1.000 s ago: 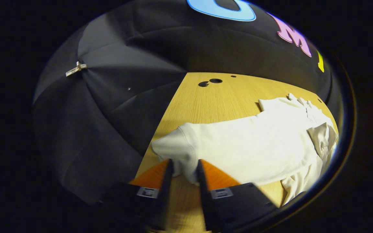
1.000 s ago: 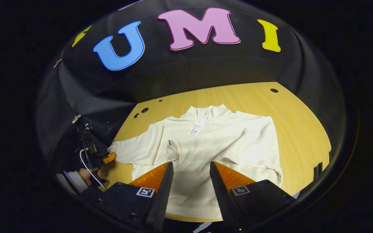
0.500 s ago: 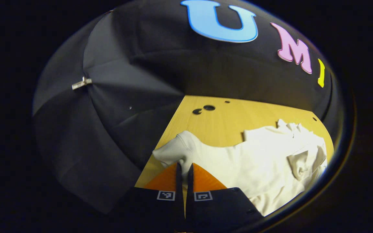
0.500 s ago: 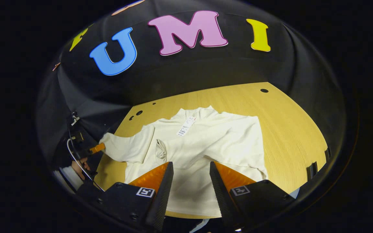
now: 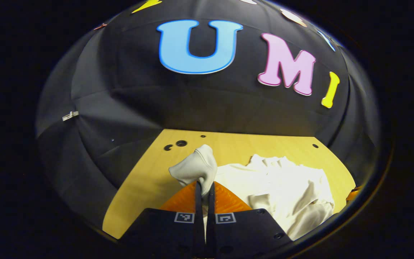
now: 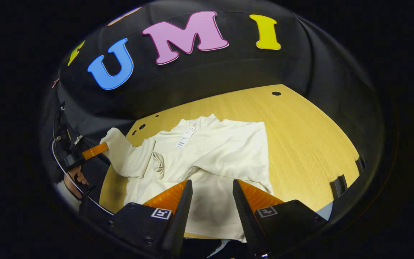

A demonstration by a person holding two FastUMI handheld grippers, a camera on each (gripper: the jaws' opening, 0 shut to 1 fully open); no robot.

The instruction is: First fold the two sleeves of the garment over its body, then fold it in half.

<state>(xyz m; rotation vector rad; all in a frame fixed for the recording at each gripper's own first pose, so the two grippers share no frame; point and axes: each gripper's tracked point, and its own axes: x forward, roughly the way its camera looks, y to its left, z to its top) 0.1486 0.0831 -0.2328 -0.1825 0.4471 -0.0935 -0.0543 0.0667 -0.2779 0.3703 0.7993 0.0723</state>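
Observation:
A cream long-sleeved garment (image 6: 225, 151) lies flat on the wooden table (image 6: 311, 144), collar toward the wall, with a paper tag (image 6: 185, 136) at the neck. One sleeve is folded across the body, its cuff (image 6: 158, 165) near the middle. My left gripper (image 5: 203, 189) is shut on the other sleeve's cuff (image 5: 196, 167) and holds it raised above the table. The right gripper view shows that gripper (image 6: 95, 151) at the far left, with the sleeve (image 6: 120, 151) rising to it. My right gripper (image 6: 212, 185) is open over the garment's hem, nothing between its fingers.
A person's hand (image 6: 74, 178) holds the left gripper beyond the table's left edge. Small round holes (image 6: 142, 126) mark the table's far corners. Notches (image 6: 338, 185) cut into its right edge. Bare wood lies to the right of the garment.
My left gripper closed on the sleeve cuff, lifted it off the table and turned toward the garment's body. The right gripper stayed open over the hem, drifting slightly.

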